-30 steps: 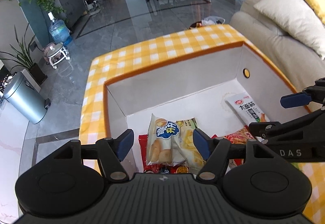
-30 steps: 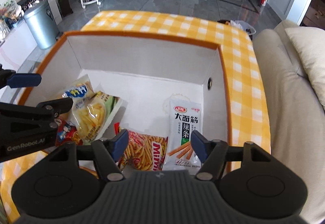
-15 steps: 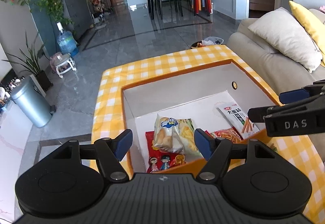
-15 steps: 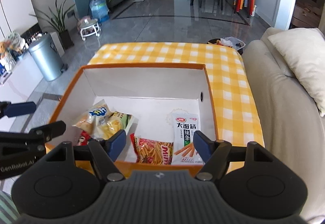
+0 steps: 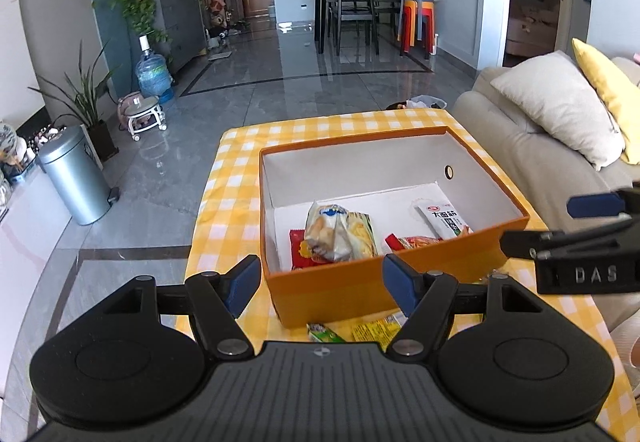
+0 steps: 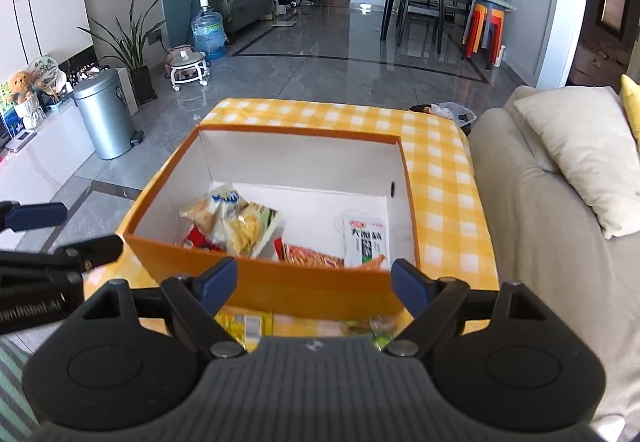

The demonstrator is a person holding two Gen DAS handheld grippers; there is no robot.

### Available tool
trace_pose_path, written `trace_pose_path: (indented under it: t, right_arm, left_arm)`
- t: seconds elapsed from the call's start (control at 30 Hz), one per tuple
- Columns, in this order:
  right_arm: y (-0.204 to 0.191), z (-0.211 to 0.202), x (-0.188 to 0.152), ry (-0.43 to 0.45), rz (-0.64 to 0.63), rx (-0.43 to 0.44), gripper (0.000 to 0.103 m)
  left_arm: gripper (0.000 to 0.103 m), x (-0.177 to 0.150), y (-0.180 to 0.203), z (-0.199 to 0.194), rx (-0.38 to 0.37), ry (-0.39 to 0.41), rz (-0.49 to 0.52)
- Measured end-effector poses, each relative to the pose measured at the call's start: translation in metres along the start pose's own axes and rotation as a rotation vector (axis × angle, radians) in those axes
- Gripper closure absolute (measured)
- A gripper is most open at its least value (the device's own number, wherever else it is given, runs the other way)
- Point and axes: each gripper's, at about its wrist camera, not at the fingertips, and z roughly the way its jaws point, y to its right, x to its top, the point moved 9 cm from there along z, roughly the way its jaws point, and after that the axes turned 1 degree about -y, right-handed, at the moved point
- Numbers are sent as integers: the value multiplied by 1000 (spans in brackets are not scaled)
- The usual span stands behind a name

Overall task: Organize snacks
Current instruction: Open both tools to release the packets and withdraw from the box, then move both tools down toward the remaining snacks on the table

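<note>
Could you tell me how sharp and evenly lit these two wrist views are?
Left wrist view: strong fisheye bending at the edges, the orange box sharp, window glare on the glossy floor. Right wrist view: the same distortion, the box's near wall slightly smeared, the packets below it soft, the sofa brightly lit.

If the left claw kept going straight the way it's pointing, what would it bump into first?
Probably the near wall of the orange box, which fills the gap ahead of the open, empty left claw. Depth is hard to judge; aimed lower, it might meet the snack packets in front first.
</note>
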Motion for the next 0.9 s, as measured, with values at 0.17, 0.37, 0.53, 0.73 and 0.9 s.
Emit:
trace_pose_path:
  t: [0.17,0.37,0.53,0.73,0.9]
  right_arm:
    - [0,-12,-26,-11,18,-11,22]
    - [1,-19,-54,-14,51,-23,22]
    - [0,-22,-75,-14,54,-38,22]
    - [4,-11,-102,-81,60,-47,22]
    - [8,0,-114,-124,64,-57,22]
  left_arm:
    - [21,-15,4,-4,-14,-14,-11]
    - [21,-46,13,2,-46,-91,-1]
    - [21,-65,23,5,-87,-169,33]
    - [21,-90,33,12,-117,-231,28]
    - [25,-98,34,19,-122,-265,0]
